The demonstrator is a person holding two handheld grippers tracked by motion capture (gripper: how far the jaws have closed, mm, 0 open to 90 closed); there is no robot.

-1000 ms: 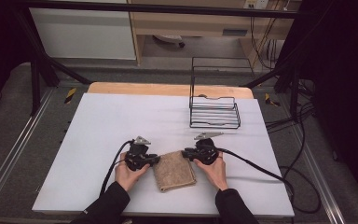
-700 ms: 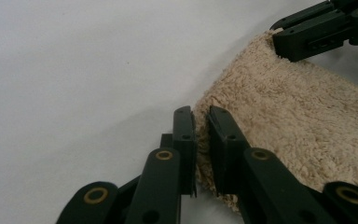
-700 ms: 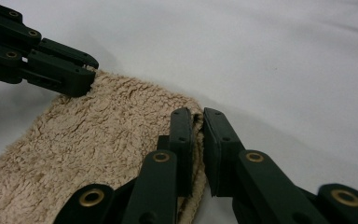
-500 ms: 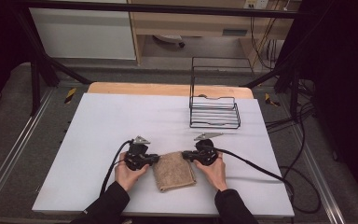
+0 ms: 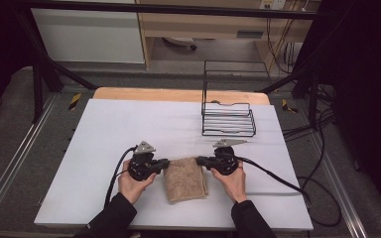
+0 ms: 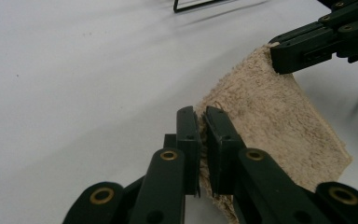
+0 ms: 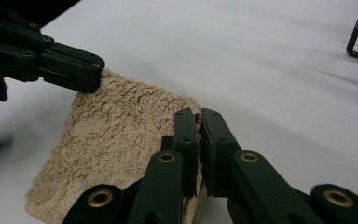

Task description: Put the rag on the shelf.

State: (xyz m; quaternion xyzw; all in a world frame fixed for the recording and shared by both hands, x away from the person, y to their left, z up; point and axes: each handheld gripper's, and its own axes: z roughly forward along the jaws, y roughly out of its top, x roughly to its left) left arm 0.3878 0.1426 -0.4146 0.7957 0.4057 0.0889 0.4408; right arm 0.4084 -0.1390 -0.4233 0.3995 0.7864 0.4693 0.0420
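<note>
White table (image 5: 109, 144) on grey floor (image 5: 15, 163), perhaps cabinets (image 5: 87, 37) behind.

Beige fuzzy towel (image 5: 184, 179), plain white table (image 5: 129, 124), black wire basket (image 5: 228, 119) — black claws, brass rivets

left gripper (image 5: 164, 163): jaws just closed, now pinching towel (image 5: 185, 179) far-left corner | right gripper (image 5: 199, 160): jaws just closed, pinching far-right corner | both hands slightly higher | towel far edge off bench (image 5: 129, 119)
</note>
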